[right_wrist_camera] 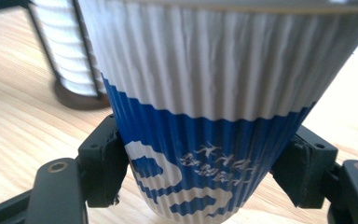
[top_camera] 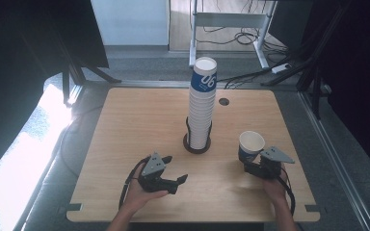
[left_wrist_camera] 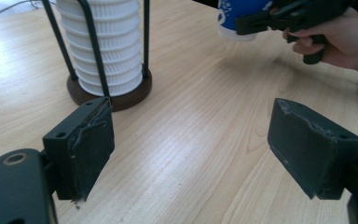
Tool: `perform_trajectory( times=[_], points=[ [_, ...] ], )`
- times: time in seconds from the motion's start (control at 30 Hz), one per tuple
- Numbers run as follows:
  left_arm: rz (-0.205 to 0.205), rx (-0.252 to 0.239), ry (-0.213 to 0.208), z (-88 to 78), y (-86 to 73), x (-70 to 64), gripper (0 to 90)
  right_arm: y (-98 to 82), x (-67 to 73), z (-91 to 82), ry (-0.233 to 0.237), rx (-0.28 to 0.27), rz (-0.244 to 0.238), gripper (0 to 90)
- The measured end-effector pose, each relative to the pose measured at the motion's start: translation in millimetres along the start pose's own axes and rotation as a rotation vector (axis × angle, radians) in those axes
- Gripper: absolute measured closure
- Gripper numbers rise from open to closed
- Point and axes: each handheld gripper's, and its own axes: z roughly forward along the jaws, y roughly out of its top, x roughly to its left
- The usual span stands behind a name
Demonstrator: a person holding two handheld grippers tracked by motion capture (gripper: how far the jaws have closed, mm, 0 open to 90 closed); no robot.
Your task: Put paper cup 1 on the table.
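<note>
So the right tongs (top_camera: 253, 167) had a cup (top_camera: 250, 146) clamped between the jaws, low on its blue band, with the white ribbed part and the open mouth sticking up above. In the right gripper view the cup (right_wrist_camera: 214, 116) sat upright and both pads pressed on its sides, one each way, with its bottom edge just over the wood. From the high view the cup was near the right front part of the table (top_camera: 139, 120), well apart from the stack (top_camera: 202, 103) in the middle. Whether it was resting on the table or a hair above it, I couldn't tell.

The stack was a tall column of the same cups nested together, standing in a dark wire holder (top_camera: 196, 144) with a round base. The top cup showed its blue band and white print.

The left tongs (top_camera: 174, 169) were down at the front left of the holder, jaws standing apart with nothing between them, just bare wood. In the left gripper view you could see both pads (left_wrist_camera: 91, 149) clear of everything, the holder's base (left_wrist_camera: 121, 95) just past the left one, and the other hand (left_wrist_camera: 340, 42) with its cup (left_wrist_camera: 235, 18) farther off at the top right. A small round hole (top_camera: 224, 101) sat in the table behind the stack.
</note>
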Motion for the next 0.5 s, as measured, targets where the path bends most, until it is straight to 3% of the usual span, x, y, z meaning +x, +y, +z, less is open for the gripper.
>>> perform_trajectory(
  times=[0.13, 0.5],
  points=[
    [0.021, 0.019, 0.000, 2.6, -0.6, -2.4, 15.2, -4.8, -6.7, 6.1, -0.028, 0.042, -0.001, 27.3],
    [0.007, 0.022, -0.009, 1.7, -1.9, 0.2, 15.3, -13.3, -11.6, 16.0, -0.047, 0.123, 0.000, 27.2]
  ],
)
